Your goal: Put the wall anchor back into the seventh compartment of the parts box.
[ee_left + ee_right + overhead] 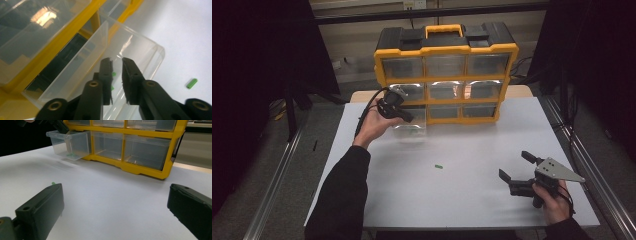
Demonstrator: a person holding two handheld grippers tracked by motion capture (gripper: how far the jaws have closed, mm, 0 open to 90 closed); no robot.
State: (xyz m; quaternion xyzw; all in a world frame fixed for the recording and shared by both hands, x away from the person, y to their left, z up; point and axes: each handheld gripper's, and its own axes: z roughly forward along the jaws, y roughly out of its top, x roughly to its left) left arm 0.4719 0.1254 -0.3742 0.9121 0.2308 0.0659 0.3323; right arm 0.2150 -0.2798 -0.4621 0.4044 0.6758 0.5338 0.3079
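The far organiser (446,75) is yellow with a black top and clear drawers, the pulled-out left drawer (409,129) is clear and holds small green pieces (114,74), another green piece (439,166) lies on the white table (472,150), and both grippers' jaws are black.

Clear plastic drawer (140,52) sticking out of yellow organizer (446,50), bottom-left slot, holding small green pieces (113,74).

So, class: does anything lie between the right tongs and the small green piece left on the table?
Nothing visible does. Bare white table separates the right tongs, resting open, from the green piece; the yellow organiser stands farther back.
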